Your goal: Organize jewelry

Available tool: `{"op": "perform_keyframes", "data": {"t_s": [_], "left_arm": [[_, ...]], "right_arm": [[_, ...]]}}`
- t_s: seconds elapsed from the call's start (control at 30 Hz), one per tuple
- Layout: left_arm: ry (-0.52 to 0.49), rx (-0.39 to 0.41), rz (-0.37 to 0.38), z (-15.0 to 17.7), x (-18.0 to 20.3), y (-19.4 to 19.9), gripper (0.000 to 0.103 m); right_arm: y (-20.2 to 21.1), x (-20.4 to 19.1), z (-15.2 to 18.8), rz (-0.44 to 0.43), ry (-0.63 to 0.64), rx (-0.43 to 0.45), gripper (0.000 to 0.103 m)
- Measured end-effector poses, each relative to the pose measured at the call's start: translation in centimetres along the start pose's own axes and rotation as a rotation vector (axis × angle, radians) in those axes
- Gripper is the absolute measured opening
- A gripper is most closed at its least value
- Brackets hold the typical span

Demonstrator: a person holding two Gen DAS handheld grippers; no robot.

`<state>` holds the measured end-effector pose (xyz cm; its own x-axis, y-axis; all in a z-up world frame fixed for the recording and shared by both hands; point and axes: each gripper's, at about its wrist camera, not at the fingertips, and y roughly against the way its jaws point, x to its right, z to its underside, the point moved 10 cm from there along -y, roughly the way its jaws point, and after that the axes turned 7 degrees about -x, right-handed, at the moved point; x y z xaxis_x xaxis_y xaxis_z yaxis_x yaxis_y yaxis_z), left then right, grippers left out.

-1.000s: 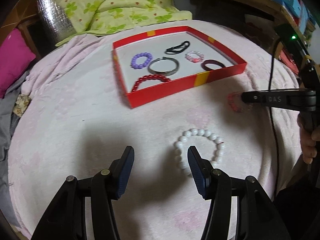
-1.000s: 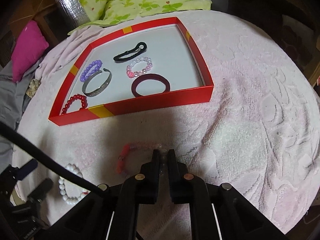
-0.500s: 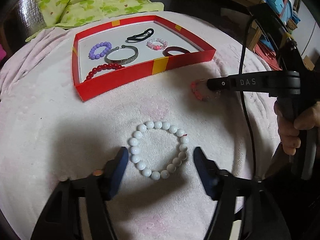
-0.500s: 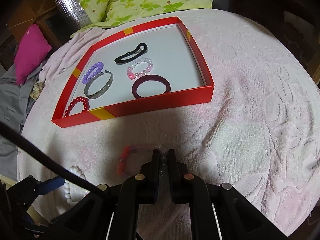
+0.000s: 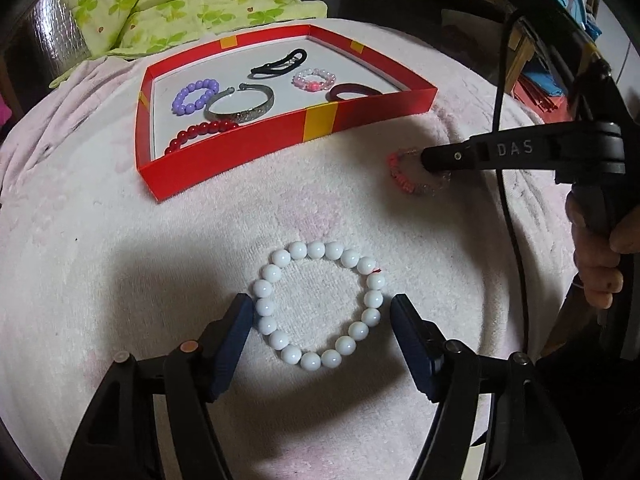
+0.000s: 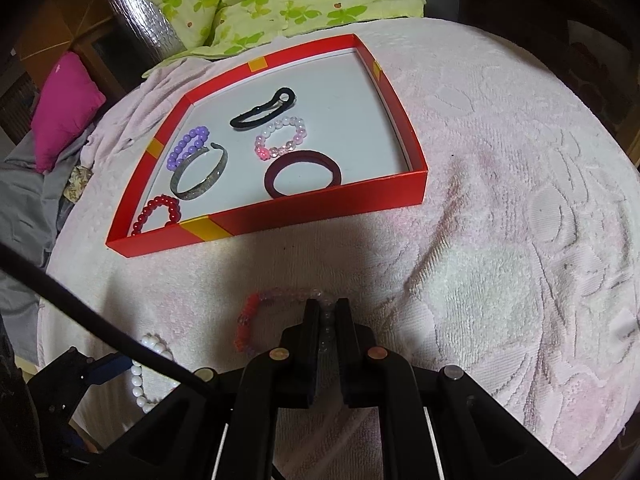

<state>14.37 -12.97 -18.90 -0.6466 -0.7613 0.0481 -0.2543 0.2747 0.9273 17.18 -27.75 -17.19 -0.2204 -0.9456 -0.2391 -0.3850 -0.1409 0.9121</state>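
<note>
White bead bracelet (image 5: 320, 304): round glossy opaque beads in a closed ring, lying flat on the pink terry towel (image 5: 100, 240) covering the tabletop. Left tongs (image 5: 322, 320) have just been opening; they straddle it, released, pads not pressing. Right tongs (image 6: 329, 310) clenched on the pink-and-clear bracelet (image 6: 256, 316) (coral fuzzy segment, translucent faceted beads), which rests on the towel near the red cardboard tray (image 6: 320, 208). Tray holds a silver cuff (image 6: 200, 178), purple beads (image 6: 186, 146), red beads (image 6: 158, 210) and a maroon band (image 6: 304, 174).
</note>
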Motion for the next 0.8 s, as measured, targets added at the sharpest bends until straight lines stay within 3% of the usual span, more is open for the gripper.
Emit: {"op": "perform_keyframes", "data": {"t_s": [0.37, 0.47, 0.53, 0.57, 0.8], "left_arm": [[0.0, -0.008, -0.022, -0.1, -0.2, 0.2, 0.075], [0.023, 0.015, -0.036, -0.3, -0.8, 0.6, 0.054], [0.041, 0.03, -0.032, -0.5, -1.1, 0.9, 0.027], [0.053, 0.035, -0.018, -0.6, -1.3, 0.9, 0.022], [0.053, 0.08, 0.018, -1.4, -0.5, 1.5, 0.019]], "right_arm": [[0.0, 0.0, 0.0, 0.002, 0.001, 0.001, 0.011], [0.0, 0.0, 0.0, 0.002, 0.002, 0.002, 0.011], [0.0, 0.0, 0.0, 0.003, 0.001, 0.002, 0.011], [0.0, 0.0, 0.0, 0.003, 0.001, 0.002, 0.011], [0.2, -0.2, 0.0, 0.001, 0.005, 0.011, 0.01]]}}
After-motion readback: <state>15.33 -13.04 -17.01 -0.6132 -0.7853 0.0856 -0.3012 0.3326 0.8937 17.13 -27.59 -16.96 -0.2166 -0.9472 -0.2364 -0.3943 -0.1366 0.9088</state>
